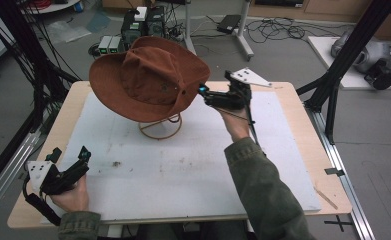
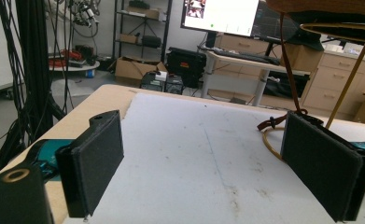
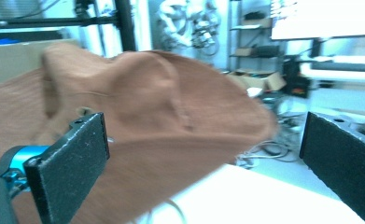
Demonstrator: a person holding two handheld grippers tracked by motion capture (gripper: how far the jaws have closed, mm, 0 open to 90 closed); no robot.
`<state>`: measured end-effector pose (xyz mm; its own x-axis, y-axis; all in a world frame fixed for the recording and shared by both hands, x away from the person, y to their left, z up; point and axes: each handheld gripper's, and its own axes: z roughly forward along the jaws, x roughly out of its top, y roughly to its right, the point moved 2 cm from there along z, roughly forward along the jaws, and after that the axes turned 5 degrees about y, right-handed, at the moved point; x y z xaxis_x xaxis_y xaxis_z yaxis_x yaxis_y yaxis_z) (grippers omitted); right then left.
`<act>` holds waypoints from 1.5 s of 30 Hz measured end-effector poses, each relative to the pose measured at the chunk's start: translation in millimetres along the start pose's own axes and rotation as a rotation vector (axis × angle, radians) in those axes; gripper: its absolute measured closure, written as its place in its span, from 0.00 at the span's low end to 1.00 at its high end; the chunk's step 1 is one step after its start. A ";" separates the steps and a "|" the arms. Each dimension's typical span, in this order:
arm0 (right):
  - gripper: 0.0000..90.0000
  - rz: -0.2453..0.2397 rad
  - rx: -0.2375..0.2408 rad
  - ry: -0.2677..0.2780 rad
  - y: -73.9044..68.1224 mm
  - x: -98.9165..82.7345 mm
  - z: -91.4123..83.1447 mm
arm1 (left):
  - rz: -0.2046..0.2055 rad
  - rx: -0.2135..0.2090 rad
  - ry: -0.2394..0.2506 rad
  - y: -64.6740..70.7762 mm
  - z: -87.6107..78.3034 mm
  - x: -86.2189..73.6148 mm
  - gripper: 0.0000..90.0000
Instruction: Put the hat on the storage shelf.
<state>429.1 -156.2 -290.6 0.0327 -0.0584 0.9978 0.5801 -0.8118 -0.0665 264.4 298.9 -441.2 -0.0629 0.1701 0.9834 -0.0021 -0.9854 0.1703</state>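
A brown brimmed hat [image 1: 150,75] rests tilted on a gold wire stand [image 1: 160,127] at the middle back of the white mat [image 1: 183,170]. My right gripper [image 1: 214,84] is open just right of the hat's brim, apart from it. In the right gripper view the hat [image 3: 143,107] lies blurred beyond the open right gripper [image 3: 203,154], with nothing between the jaws. My left gripper [image 1: 70,154] is open above the table's front left corner. The left gripper view has the open left gripper [image 2: 203,158], the stand's rod [image 2: 353,70], the hat's brim [image 2: 329,7] and its hanging strap [image 2: 284,70].
The wooden table [image 1: 303,105] ends close behind the stand. Black frame posts [image 1: 343,60] rise at the right, and cables [image 1: 33,65] hang at the left. Electronic boxes [image 1: 143,22] and desk legs [image 1: 243,30] stand on the floor behind.
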 end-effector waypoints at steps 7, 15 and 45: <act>0.01 -0.031 -0.136 0.009 41.1 5.2 -54.8 | -0.004 0.003 0.002 0.1 -0.1 0.2 0.15; 0.02 -0.065 -0.341 0.032 67.3 -3.8 -132.9 | -0.015 0.013 0.013 0.8 -0.3 1.3 0.15; 0.05 -0.007 -0.542 0.003 76.8 -123.8 -210.0 | 0.009 0.010 0.011 5.0 -0.5 1.8 0.15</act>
<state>298.7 -333.4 -420.8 0.0273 -0.0529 0.9982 0.0771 -0.9955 -0.0549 263.8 294.3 -438.6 -0.0735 0.1614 0.9841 0.0085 -0.9867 0.1625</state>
